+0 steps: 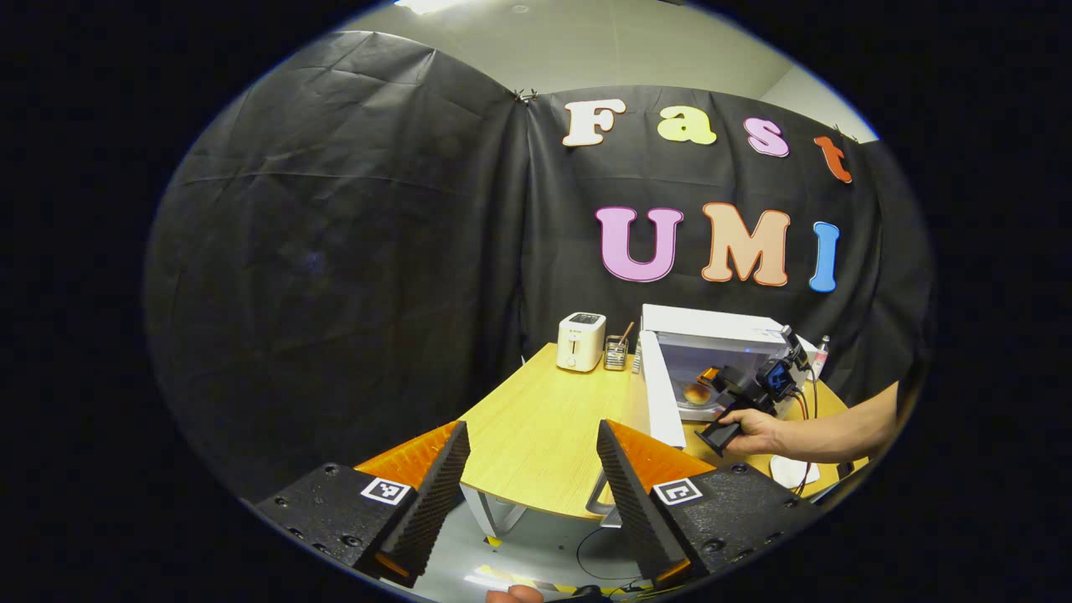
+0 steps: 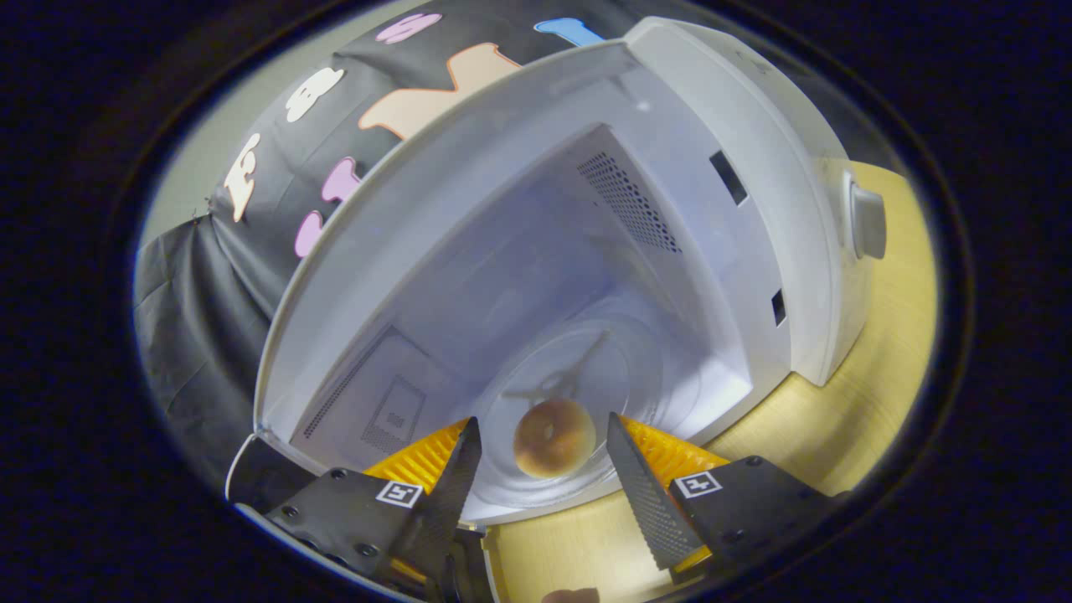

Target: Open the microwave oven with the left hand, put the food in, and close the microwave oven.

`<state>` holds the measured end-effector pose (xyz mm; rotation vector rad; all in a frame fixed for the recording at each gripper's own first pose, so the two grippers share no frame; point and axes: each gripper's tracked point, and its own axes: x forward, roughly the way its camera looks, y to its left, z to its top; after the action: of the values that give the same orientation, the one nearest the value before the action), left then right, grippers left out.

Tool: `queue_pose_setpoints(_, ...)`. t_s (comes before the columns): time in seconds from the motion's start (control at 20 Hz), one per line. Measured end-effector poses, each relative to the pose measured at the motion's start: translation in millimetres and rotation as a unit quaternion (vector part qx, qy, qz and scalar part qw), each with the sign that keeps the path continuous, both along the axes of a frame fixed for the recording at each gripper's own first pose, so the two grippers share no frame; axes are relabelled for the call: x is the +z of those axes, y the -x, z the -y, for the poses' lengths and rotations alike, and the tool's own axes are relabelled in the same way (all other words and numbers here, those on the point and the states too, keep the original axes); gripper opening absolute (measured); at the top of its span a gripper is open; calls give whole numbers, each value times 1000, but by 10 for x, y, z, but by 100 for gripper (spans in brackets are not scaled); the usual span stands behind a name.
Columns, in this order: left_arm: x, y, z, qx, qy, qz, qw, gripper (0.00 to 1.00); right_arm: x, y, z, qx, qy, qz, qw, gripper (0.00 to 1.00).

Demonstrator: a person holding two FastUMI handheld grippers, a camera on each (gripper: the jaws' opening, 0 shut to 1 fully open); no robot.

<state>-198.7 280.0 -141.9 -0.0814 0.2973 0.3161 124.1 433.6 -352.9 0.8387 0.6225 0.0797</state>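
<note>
On the microwave (image 2: 804, 209) turntable (image 2: 586, 368), a bagel (image 2: 554, 437), door (image 1: 662, 389) open. Right gripper (image 2: 544, 469) spread, touching nothing. Left gripper (image 1: 530, 477) spread, well apart.

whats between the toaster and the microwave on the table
In the left gripper view, a small wire holder with sticks stands between the toaster and the open microwave, beside its door.

Your right gripper (image 1: 727, 387) covers part of the microwave's (image 1: 720, 335) opening in the left gripper view, and the food (image 1: 697, 392) inside is too small to identify. The small holder (image 1: 616, 352) by the toaster (image 1: 580, 341), near the table's (image 1: 536, 427) far edge, is too small to make out.
</note>
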Motion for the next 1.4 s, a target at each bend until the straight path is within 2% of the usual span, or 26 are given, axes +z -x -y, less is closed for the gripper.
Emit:
queue_pose_setpoints(0.15, -152, -39, -60, -7, 3, -10, 1000, 90, 119, 192, 7, 57, 9, 13, 998, 82)
queue_pose_setpoints(0.35, -355, -142, -203, -8, -2, -20, 1000, 90, 429, 492, 295, 112, 31, 46, 992, 82)
queue_pose_setpoints(0.45, -475, -223, -305, -3, -10, -30, 1000, 90, 579, 622, 469, 130, 39, 55, 989, 82)
queue_pose_setpoints(0.5, -547, -230, -361, 1, -11, -39, 999, 86, 681, 666, 590, 136, 51, 68, 987, 82)
queue_pose_setpoints(0.6, -802, -264, -443, 7, -11, -77, 997, 87, 884, 727, 798, 143, 75, 95, 982, 82)
queue_pose_setpoints(0.65, -938, -244, -441, 1, -8, -101, 995, 81, 964, 751, 888, 149, 86, 104, 980, 82)
queue_pose_setpoints(0.7, -1029, -259, -465, 4, -9, -112, 994, 54, 1048, 757, 957, 153, 89, 112, 978, 82)
queue_pose_setpoints(0.8, -1019, -381, -494, 11, -1, -86, 996, 0, 1240, 764, 1126, 146, 100, 133, 975, 82)
queue_pose_setpoints(0.9, -1166, -440, -308, -5, 42, -96, 994, 0, 1460, 717, 1304, 131, 107, 153, 974, 82)
queue_pose_setpoints(0.95, -1241, -483, -241, -13, 47, -98, 994, 0, 1551, 708, 1371, 127, 107, 159, 973, 82)
queue_pose_setpoints(1.2, -1454, -704, 90, -65, 47, -112, 990, 0, 1852, 616, 1773, 108, 125, 175, 971, 82)
queue_pose_setpoints(1.35, -1518, -744, 292, -90, 44, -123, 987, 1, 2069, 583, 1966, 100, 154, 201, 962, 82)
queue_pose_setpoints(1.4, -1550, -779, 311, -92, 34, -126, 987, 1, 2141, 579, 2026, 98, 163, 210, 959, 93)
